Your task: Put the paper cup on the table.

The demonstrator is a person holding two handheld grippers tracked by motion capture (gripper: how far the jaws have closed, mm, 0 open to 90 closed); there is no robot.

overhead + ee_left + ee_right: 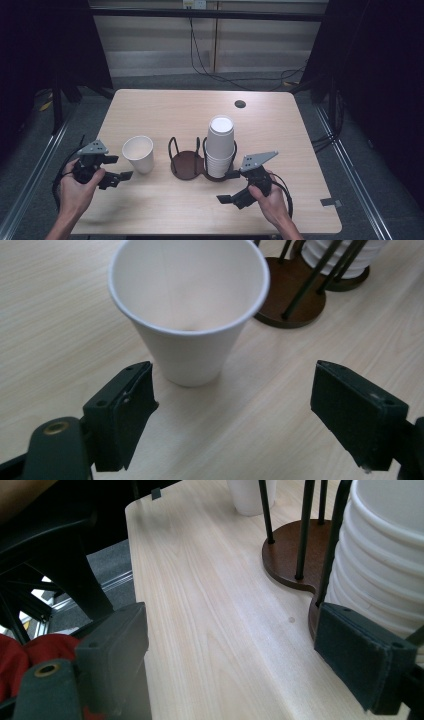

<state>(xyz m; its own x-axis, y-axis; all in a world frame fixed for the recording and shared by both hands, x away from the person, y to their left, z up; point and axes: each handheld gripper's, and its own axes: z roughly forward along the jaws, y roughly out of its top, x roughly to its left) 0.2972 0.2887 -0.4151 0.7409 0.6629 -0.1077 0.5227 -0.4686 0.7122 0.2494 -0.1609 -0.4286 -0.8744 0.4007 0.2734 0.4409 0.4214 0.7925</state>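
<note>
The single white paper cup [138, 153] stands upright and mouth-up on the light wooden tabletop [165, 210], just left of the dark brown two-bay cup holder with thin black wire posts [186, 162] and apart from it. It stands alone, so its sloping wall is free on every side, which suits a grasp from the side. The left gripper [119, 178] sits low beside it, on the person's side, with its jaws released and standing wider than the cup's base; in the left gripper view the cup [187, 310] rises just ahead of the two pads, not between them and not touched.

The right gripper [229, 186] is also released, holding nothing. It rests near the front of the holder, one pad [362, 655] close against the stack of nested white paper cups [220, 147] that fills the holder's right bay, probably waiting there or steadying the holder.

The holder's left bay [184, 161] is empty, with its round base bare, a likely place for the single cup. Its upright wire posts [305, 287] stand between the cup and that bay, so the cup would probably have to be lifted over them rather than slid in. A small dark round hole [240, 104] lies far back on the tabletop, well out of the way.
</note>
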